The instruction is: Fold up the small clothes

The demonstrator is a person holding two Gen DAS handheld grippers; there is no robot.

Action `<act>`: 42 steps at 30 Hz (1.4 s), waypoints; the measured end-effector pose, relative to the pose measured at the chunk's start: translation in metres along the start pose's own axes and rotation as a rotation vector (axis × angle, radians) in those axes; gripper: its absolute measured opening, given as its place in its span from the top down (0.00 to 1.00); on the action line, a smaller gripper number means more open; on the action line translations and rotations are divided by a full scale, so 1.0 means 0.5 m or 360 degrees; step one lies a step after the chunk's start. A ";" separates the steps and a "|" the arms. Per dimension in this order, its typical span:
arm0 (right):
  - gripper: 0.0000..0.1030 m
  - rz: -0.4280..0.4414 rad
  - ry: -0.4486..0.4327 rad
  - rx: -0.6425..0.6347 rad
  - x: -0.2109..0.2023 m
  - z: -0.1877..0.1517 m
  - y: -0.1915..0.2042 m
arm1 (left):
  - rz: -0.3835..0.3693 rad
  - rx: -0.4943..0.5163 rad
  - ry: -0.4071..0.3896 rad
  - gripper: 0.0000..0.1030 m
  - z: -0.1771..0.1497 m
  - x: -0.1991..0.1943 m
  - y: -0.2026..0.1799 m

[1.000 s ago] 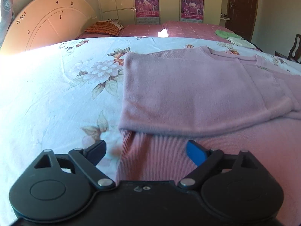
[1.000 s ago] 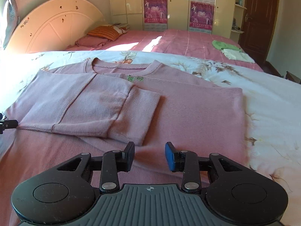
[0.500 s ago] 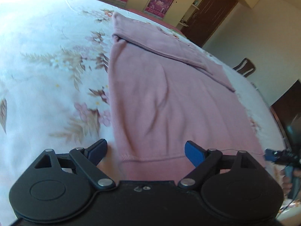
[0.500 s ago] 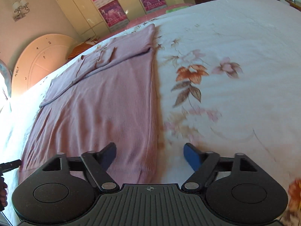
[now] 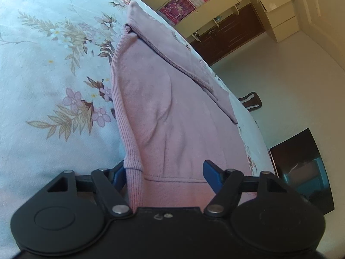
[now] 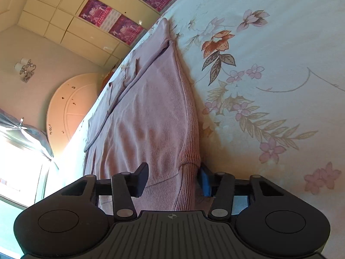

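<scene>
Pink ribbed sweater (image 5: pixel 163 99) flat on floral bedspread (image 5: pixel 54 82), sleeves folded across upper body, hem end nearest both cameras.

Left gripper (image 5: pixel 165 176) at one hem corner: fingers partly open, just been closing. Hem corner sits between them; left finger (image 5: pixel 119 174) against the ribbed side seam, right blue finger (image 5: pixel 211 178) over the knit past the hem stitching. Firm pinch or not: cannot tell, cloth between fingers looks slack.

Right gripper (image 6: pixel 172 178) at the opposite hem corner of sweater (image 6: pixel 151 118): fingers about half open, also just been closing. Ribbed hem corner bunched between dark finger (image 6: pixel 141 179) and blue finger (image 6: pixel 204 181); blue one touching the seam edge, dark one resting on top of fabric. Corner looks lifted slightly off bedspread (image 6: pixel 269 64). Full clamp not confirmed.

Both views rolled hard, bed running diagonally.

Background: cream wardrobe (image 6: pixel 71 21) with magenta posters (image 6: pixel 125 28), curved cream headboard (image 6: pixel 71 105), wall lamp (image 6: pixel 25 69), bright window lower left in right view. Left view: dark wooden door area (image 5: pixel 226 32), chair back (image 5: pixel 251 101) beyond the bed edge, dark box (image 5: pixel 301 164) on floor.
</scene>
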State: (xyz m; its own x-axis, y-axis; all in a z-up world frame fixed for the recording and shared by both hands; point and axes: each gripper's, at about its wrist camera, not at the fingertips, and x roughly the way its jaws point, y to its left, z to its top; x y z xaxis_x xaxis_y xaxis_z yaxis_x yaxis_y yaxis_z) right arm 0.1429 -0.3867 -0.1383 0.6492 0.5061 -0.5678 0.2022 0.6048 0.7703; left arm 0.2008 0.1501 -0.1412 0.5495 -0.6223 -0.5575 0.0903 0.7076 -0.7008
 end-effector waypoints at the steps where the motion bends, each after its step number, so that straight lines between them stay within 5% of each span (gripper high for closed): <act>1: 0.52 0.0012 0.0006 0.0011 -0.001 0.001 -0.005 | 0.0007 0.0021 0.0002 0.30 -0.003 0.000 -0.004; 5: 0.78 -0.0049 0.0059 -0.0037 -0.009 -0.004 -0.016 | 0.0031 0.0098 -0.0026 0.34 -0.018 -0.003 -0.008; 8: 0.83 -0.0055 0.0071 -0.0023 -0.004 -0.002 -0.021 | 0.0136 0.0181 -0.0018 0.50 -0.017 0.002 -0.025; 10: 0.83 -0.0059 0.0081 -0.0051 -0.002 -0.001 -0.013 | 0.0193 0.0192 -0.0010 0.86 -0.013 0.006 -0.023; 11: 0.91 -0.0053 0.0084 -0.0080 0.001 -0.002 -0.006 | 0.0206 0.0165 -0.0005 0.95 -0.011 0.005 -0.016; 14: 0.94 0.0010 0.0028 -0.0084 -0.021 -0.003 0.009 | 0.0046 0.0112 -0.0134 0.95 -0.012 -0.033 -0.013; 16: 0.95 0.0025 -0.0030 -0.0142 -0.044 -0.008 0.022 | 0.0053 0.0129 -0.0162 0.95 -0.015 -0.047 -0.015; 19: 0.95 -0.0121 0.0055 -0.0131 -0.020 -0.020 -0.001 | 0.0163 0.0082 -0.0033 0.93 -0.024 -0.014 0.014; 28: 0.94 0.0033 -0.0142 -0.0066 -0.057 0.001 0.038 | -0.0048 -0.0085 -0.0271 0.95 -0.013 -0.053 0.016; 36: 0.94 0.0154 -0.0285 -0.0072 -0.020 0.115 0.126 | -0.0239 -0.0262 -0.0413 0.95 0.114 -0.014 -0.005; 42: 0.94 0.0186 -0.0335 -0.0065 0.080 0.299 0.191 | -0.0190 -0.0181 -0.0481 0.95 0.302 0.091 -0.041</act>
State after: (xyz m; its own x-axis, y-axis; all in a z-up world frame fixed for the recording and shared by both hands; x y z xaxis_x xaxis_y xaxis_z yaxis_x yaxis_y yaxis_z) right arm 0.2980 -0.4007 -0.0441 0.8058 0.4375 -0.3991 0.0897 0.5759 0.8126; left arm 0.3493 0.1578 -0.0853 0.7635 -0.5592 -0.3230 0.0853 0.5832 -0.8079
